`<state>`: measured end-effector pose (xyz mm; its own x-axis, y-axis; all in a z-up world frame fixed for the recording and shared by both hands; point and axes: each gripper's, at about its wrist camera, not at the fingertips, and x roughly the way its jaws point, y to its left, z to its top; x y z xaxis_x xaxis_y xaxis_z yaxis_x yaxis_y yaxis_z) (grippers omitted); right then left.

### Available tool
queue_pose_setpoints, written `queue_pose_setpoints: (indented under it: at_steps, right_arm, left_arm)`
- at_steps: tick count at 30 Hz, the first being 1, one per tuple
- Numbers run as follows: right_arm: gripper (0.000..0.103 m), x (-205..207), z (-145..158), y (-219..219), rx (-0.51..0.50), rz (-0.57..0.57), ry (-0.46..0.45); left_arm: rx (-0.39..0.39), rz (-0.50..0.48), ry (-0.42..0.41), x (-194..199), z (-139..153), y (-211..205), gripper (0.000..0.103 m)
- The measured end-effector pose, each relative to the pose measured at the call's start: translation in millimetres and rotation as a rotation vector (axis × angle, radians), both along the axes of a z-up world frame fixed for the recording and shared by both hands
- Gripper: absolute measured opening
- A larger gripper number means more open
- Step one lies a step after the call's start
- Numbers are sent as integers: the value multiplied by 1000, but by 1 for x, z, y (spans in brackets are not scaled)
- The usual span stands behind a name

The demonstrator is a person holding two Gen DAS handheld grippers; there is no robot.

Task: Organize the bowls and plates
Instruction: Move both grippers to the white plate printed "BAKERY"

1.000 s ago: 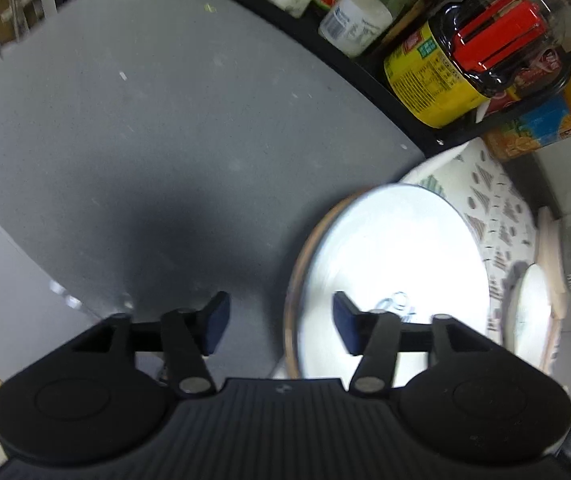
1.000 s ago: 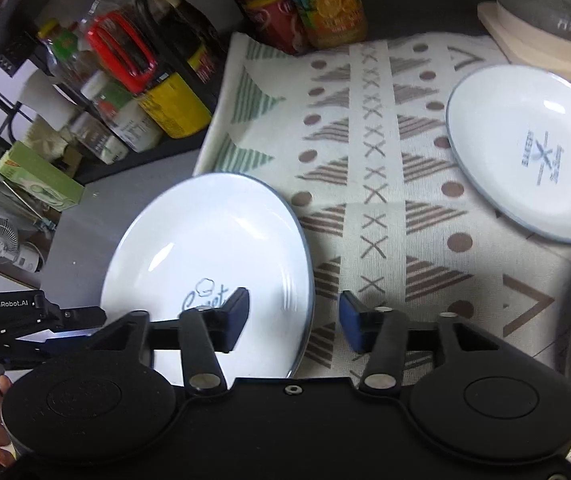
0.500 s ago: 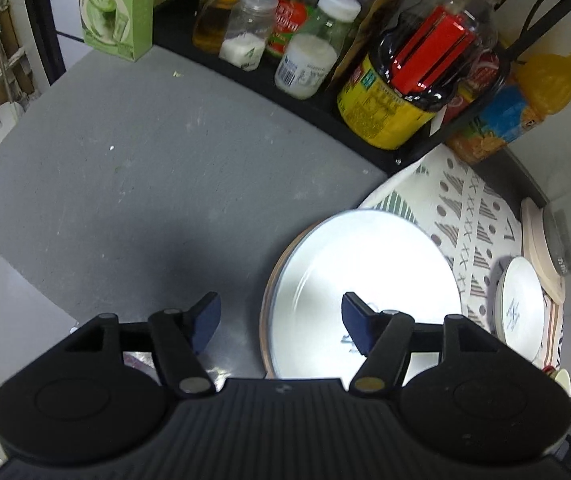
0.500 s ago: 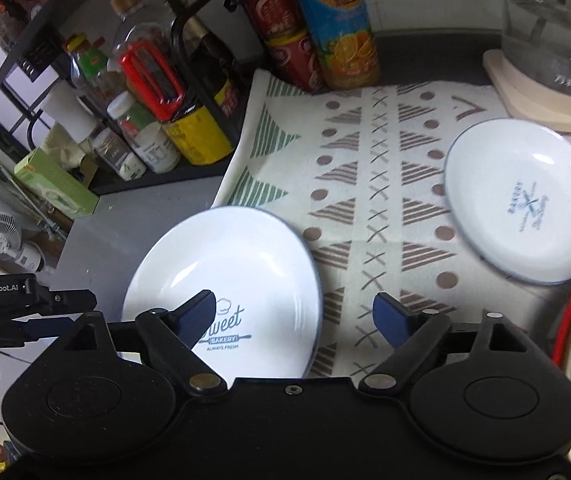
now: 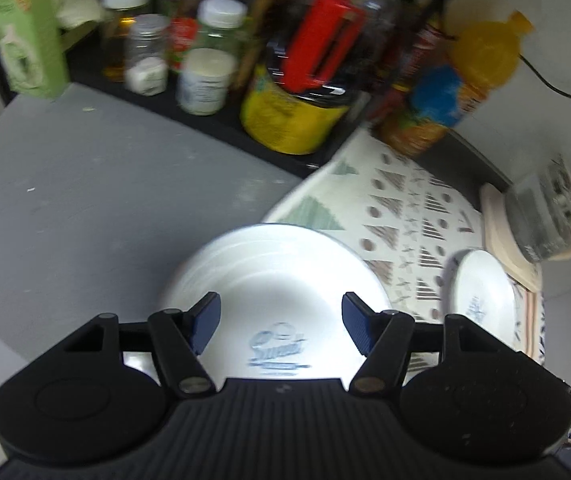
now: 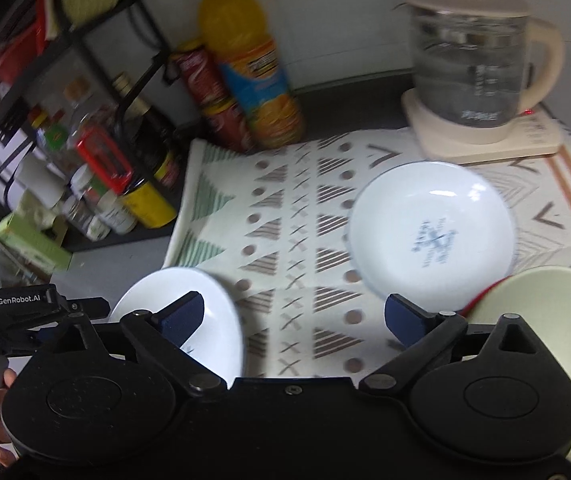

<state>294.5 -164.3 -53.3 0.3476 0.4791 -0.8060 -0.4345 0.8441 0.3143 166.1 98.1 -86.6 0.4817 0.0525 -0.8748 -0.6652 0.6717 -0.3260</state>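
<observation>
A large white plate (image 5: pixel 281 280) with blue "Sweet" lettering lies half on the grey counter, half on the patterned mat; it also shows in the right wrist view (image 6: pixel 205 300). My left gripper (image 5: pixel 281 322) hovers open above it, empty. A smaller white plate (image 6: pixel 433 232) with a blue mark lies on the mat (image 6: pixel 293 240); it also shows in the left wrist view (image 5: pixel 485 296). My right gripper (image 6: pixel 295 316) is open wide and empty above the mat, between the two plates. A pale green bowl (image 6: pixel 545 320) sits at the right edge.
A black rack (image 5: pixel 221 128) of jars and bottles lines the back of the grey counter (image 5: pixel 85 200). An orange juice bottle (image 6: pixel 253 68) and red cans stand behind the mat. A glass kettle (image 6: pixel 473 72) on its base stands at the back right.
Both grippers have pulled back and tilted up, so more of the counter shows. The right gripper's jaws have opened wider. The green bowl has come into view.
</observation>
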Motion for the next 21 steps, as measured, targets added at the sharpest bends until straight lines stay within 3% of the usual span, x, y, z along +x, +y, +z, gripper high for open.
queue_pose_setpoints:
  at_steps: [10,18,21]
  right_arm:
    - [103,18,5,-42,-28,-100,-19]
    - [103,39,6,-63,-47,-127,-37]
    - [103,50,2,-70,-45,-135,-30]
  left_arm:
    - [0,-151,3,53,1,-41,65]
    - [-33,-197,-7,86,-1,-63,65]
    - [-54,-216,-7,98,-2,-71,78]
